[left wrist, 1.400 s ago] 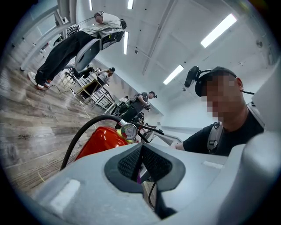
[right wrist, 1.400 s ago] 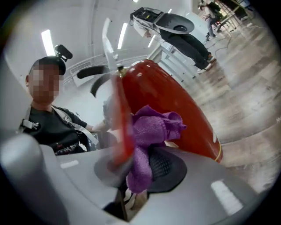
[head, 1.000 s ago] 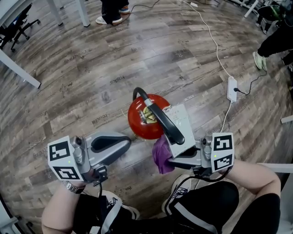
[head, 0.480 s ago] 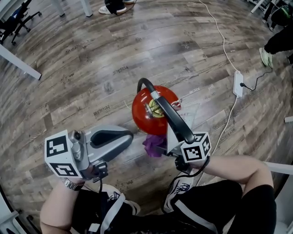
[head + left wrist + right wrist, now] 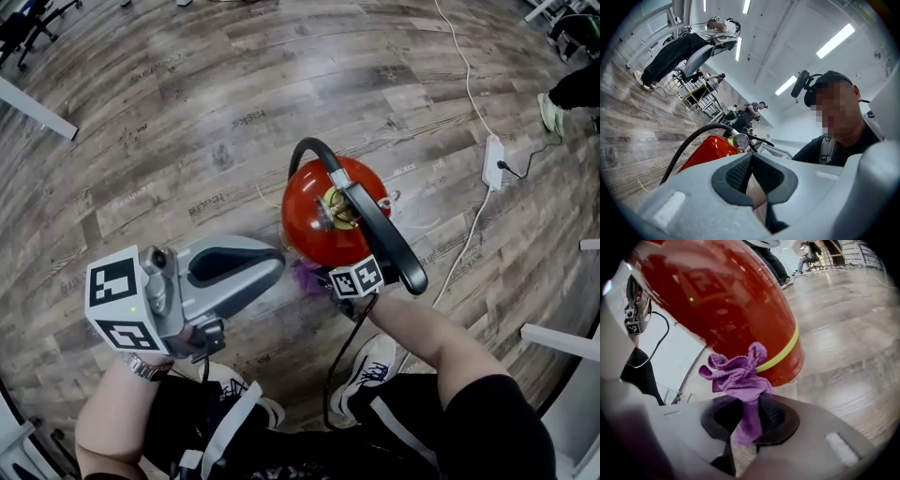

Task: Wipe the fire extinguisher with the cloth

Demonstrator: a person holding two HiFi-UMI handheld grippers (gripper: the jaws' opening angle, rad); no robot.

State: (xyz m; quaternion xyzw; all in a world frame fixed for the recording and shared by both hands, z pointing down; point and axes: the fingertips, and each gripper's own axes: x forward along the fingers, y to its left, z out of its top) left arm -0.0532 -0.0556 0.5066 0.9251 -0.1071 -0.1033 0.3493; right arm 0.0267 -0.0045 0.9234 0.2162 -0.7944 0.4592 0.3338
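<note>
A red fire extinguisher (image 5: 314,225) with a black handle and hose stands upright on the wood floor. My right gripper (image 5: 321,279) is low at its near side and points down along the red body (image 5: 726,305). A purple cloth (image 5: 738,373) sits bunched between its pads, which press on it while the jaws close slightly; the bunch lies against the cylinder near its yellow band. In the head view only a bit of the cloth (image 5: 306,276) shows. My left gripper (image 5: 277,266) is shut and empty, level, just left of the extinguisher (image 5: 705,150).
A white power strip (image 5: 492,161) with a cable (image 5: 464,84) lies on the floor to the right. A white table leg (image 5: 37,111) is at the far left. The person's shoes (image 5: 375,366) are just behind my right gripper. Other people stand far off in the left gripper view.
My right gripper has dropped with the purple cloth from beside the handle down along the extinguisher's near side, and tipped downward. The left gripper has stayed in place.
</note>
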